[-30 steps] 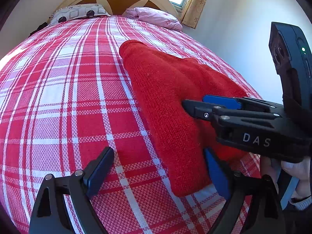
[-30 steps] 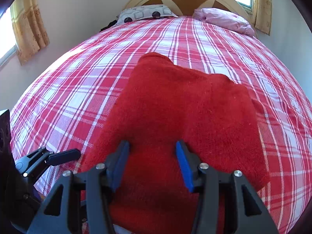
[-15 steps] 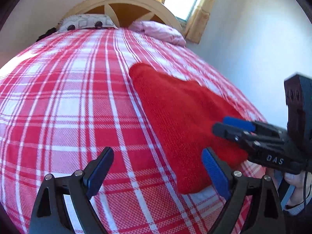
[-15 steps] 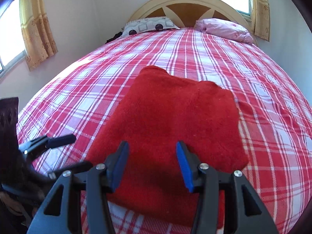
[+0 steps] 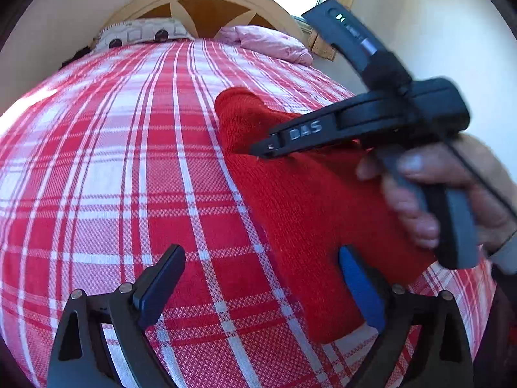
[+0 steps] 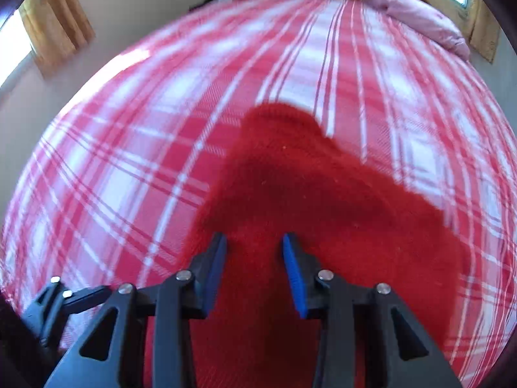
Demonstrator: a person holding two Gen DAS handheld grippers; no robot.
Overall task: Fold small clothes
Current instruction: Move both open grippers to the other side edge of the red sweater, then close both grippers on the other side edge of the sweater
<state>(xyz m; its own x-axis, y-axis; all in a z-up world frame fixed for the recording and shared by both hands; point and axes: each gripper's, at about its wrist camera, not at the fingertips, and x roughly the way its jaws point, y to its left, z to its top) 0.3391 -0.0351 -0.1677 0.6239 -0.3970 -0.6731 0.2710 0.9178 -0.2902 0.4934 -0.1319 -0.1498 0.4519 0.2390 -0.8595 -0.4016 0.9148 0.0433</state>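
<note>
Left wrist view: red knit (image 5: 310,213) folded flat on plaid bed (image 5: 129,174), both grippers over it, neither grasping.
Left gripper (image 5: 258,284) released, jaws wide, hovering at the knit's near left edge; its right pad is over the cloth, left pad over bare cover. Right gripper (image 6: 255,268) has just been narrowing, jaws part-open above the knit with cloth seen in the gap, pads not pinching it. A hand (image 5: 442,190) holds the right gripper's handle, seen from the left wrist. Knit lies on the right half of the bed, narrow end toward the headboard (image 5: 206,9). Patterned pillow (image 5: 139,34) and pink pillow (image 5: 271,43) at the head. No containers in sight. Right wrist view blurred.
</note>
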